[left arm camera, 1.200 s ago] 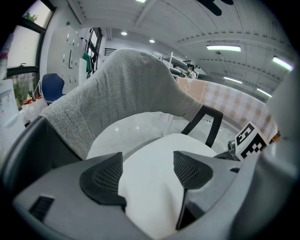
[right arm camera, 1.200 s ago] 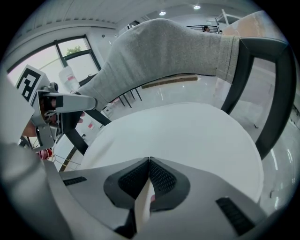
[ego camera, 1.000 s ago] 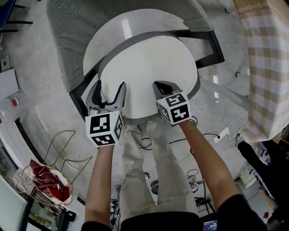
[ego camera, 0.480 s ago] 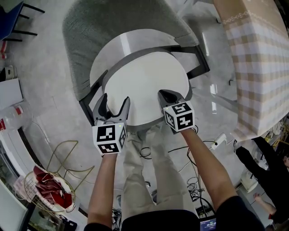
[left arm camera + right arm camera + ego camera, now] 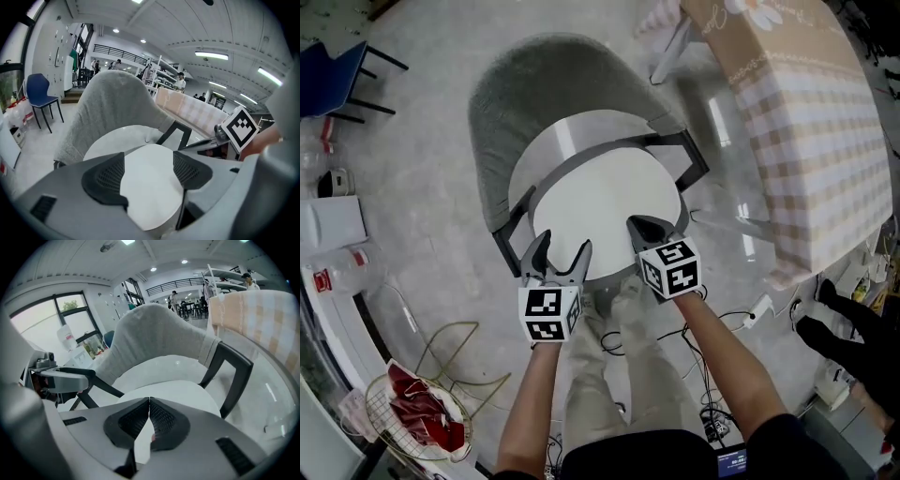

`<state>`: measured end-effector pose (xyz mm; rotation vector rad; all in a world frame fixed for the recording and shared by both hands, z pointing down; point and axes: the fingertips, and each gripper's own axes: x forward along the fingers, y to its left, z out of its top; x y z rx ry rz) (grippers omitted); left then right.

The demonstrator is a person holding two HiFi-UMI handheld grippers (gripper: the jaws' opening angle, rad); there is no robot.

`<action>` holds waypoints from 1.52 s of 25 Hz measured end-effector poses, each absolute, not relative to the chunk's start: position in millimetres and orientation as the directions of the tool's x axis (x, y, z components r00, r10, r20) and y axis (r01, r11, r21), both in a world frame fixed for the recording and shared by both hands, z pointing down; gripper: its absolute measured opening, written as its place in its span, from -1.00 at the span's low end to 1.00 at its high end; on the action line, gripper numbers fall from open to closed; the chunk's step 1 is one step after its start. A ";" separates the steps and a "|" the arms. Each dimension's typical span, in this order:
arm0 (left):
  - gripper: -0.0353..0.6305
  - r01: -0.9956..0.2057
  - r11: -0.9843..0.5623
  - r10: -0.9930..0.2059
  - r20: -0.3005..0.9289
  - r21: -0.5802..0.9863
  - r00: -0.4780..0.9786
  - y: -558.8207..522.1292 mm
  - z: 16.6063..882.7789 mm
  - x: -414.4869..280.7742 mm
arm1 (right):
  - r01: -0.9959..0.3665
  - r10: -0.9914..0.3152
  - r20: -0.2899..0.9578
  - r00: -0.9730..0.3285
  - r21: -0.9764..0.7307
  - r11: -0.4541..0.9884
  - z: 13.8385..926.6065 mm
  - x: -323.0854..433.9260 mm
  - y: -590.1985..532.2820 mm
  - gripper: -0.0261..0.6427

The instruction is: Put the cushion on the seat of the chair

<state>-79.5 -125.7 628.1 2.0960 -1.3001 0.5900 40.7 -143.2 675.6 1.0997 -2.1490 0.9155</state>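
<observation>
The right tool (image 5: 149, 422) has its pads pressed together on the near rim of the round white cushion (image 5: 605, 202), with a thin white sliver showing between them. The left tool (image 5: 147, 172) is spread wide; the cushion's rim lies between and beyond its pads, with no contact that can be made out. From the head view the tools' own bodies cover that rim at 5 and 7 o'clock, so the bite is hidden there. The cushion lies over the front of the seat (image 5: 546, 155), whose bare crescent shows from 10 to 12 o'clock under the grey backrest (image 5: 525, 94). Whether it rests on the seat or hangs just above cannot be told. A checked tablecloth (image 5: 806, 122) at 2 o'clock is cut off by the frame edge. Compared with a second ago, both tools keep their state and their places on the rim. The backrest, then cropped at the top, is now wholly in view.
</observation>
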 end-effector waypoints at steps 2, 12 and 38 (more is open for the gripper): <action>0.08 -0.899 -0.353 -0.641 0.633 0.260 0.435 -124.1 614.5 -77.7 | -0.844 -0.479 0.713 -0.512 -0.314 0.435 658.7 40.7 -142.0 -0.87; -0.06 -0.888 -0.372 -0.651 0.605 0.272 0.458 -108.6 556.3 -86.1 | -0.848 -0.531 0.673 -0.516 -0.312 0.428 581.9 40.7 -127.6 -0.87; -0.85 -0.844 -0.463 -0.695 0.480 0.272 0.536 -75.8 428.6 -124.5 | -0.857 -0.676 0.539 -0.502 -0.211 0.469 427.9 6.2 -114.8 -0.87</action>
